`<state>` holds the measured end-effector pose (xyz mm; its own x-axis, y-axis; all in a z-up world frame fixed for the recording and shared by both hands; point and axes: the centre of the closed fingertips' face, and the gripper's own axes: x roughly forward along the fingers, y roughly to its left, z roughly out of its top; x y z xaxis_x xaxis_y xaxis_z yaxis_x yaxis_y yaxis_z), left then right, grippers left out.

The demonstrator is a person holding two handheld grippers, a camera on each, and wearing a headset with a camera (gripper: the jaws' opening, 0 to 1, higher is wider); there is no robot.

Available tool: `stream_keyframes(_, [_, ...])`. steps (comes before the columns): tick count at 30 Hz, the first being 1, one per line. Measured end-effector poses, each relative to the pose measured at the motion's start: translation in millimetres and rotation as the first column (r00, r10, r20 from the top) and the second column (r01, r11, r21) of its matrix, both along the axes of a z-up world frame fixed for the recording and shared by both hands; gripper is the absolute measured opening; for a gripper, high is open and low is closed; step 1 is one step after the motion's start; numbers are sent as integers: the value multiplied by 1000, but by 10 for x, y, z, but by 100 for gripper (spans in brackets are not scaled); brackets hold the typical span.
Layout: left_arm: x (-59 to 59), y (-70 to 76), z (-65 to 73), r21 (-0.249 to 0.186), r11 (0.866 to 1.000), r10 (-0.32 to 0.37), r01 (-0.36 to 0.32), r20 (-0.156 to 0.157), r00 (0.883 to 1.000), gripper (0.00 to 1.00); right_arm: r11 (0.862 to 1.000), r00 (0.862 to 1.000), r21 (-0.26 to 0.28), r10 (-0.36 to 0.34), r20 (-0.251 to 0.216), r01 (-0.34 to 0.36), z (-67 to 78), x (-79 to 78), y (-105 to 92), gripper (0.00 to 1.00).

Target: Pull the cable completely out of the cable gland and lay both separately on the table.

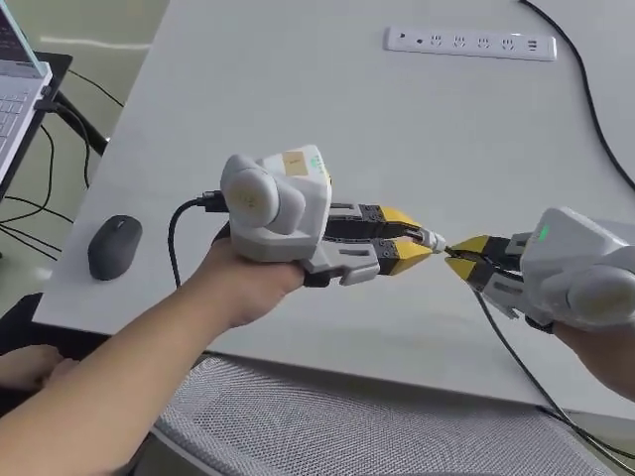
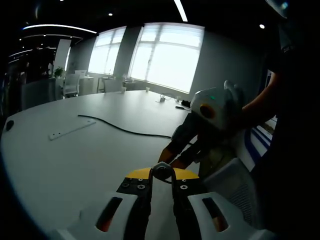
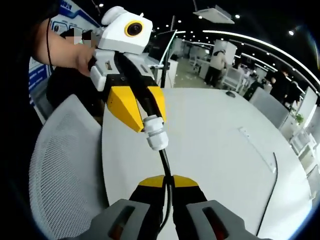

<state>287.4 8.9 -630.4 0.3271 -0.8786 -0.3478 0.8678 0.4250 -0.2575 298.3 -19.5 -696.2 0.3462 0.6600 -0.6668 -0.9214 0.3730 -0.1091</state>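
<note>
Cable gland (image 1: 434,240) and its black cable (image 1: 504,335) are hanging joined in the air over the near edge of the table (image 1: 298,109), neither lying down yet. Left gripper (image 1: 415,250) is clamping the white gland at its jaw tips, while right gripper (image 1: 462,258) is pinching the cable just beside it. In the head view the gland is sitting at 9 o'clock from the right jaws, axis running 9-to-3, so the pull is probably going toward 3 o'clock.
</note>
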Motion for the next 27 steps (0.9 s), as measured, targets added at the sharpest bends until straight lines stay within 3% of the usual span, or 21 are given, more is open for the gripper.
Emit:
stream_keyframes(13, [23,19,35,-12,1000,15,-15,8,1000,15,994,986,-5,-113,-119,113,-249,-13,-272,0])
stream_keyframes(19, [16,25,17,-10,1000,17,-17,5,1000,15,994,986,-25,-113,-119,111,-313,-73,-330,0])
stream_keyframes(27, [13,37,-3,-6,1000,22,-21,7,1000,15,993,988,-36,-115,-107,112,-295,-44,-349,0])
